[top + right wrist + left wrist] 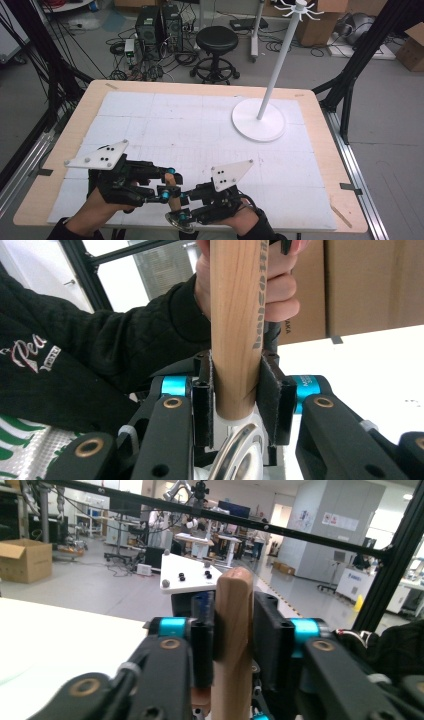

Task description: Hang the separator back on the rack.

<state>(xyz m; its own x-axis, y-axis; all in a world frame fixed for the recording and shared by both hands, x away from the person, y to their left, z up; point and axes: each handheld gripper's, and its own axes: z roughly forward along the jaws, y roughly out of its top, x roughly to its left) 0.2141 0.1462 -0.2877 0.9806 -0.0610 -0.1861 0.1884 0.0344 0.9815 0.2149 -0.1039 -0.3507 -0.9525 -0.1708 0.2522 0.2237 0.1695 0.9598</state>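
Observation:
A wooden handle (173, 191) stands roughly upright near the table's front edge, with a round metal-rimmed head (179, 220) at its lower end. My left gripper (170, 183) comes in from the left and is shut on the handle's upper part (233, 620), both pads pressed against the wood. From the right, my right gripper (181, 205) is shut on the lower part. In the right gripper view its pads clamp the handle (236, 320) just above the metal ring (231, 450). Dark lettering runs along the wood, and a hand grips a gripper behind it.
A white stand with a round base (258, 121) and a tall pole (280, 60) sits at the table's back right. A white mat (190, 125) covers the wooden table. A black stool (216, 41) and computer cases stand on the floor beyond the far edge.

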